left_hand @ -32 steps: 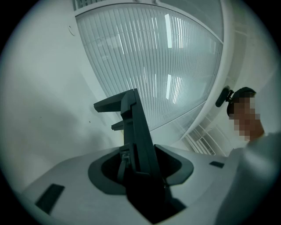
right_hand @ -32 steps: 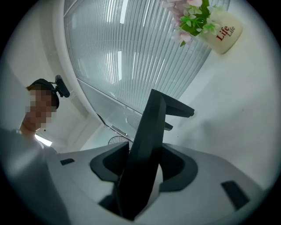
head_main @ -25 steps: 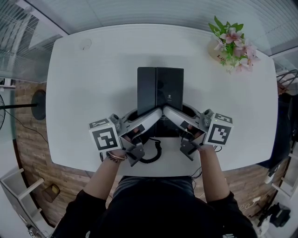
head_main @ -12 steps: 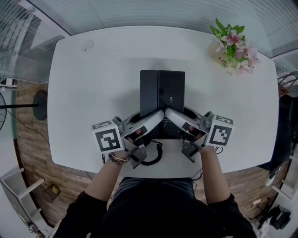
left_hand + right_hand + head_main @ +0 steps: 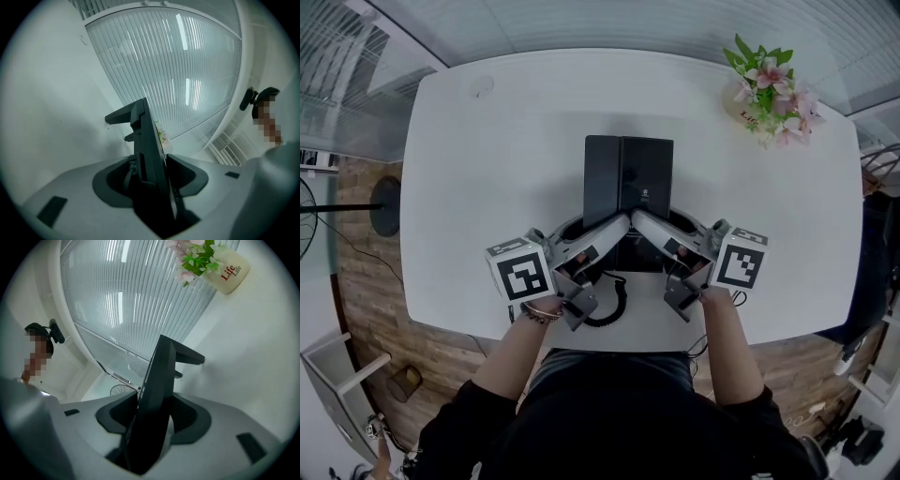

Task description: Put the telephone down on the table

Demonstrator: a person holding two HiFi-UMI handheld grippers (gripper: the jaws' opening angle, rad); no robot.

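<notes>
The black telephone (image 5: 628,178) lies flat in the middle of the white table (image 5: 487,169), and its coiled cord (image 5: 614,305) trails off the near edge. Both grippers meet at its near edge, rolled so that one jaw is above it and one below. My left gripper (image 5: 619,226) has just been opening its jaws. The telephone (image 5: 147,140) still stands between them, and in the left gripper view (image 5: 152,187) a dark gap shows beside it. My right gripper (image 5: 642,223) is shut on the telephone (image 5: 159,380), its pads (image 5: 152,423) against both faces.
A cream vase of pink flowers (image 5: 766,89) stands at the table's far right corner and also shows as the vase (image 5: 229,268) in the right gripper view. Ribbed glass walls run behind the table. The person's arms and dark clothing fill the near side.
The head view has shifted a little. Both grippers stay at the telephone's near edge, and the telephone has not visibly moved on the table.
</notes>
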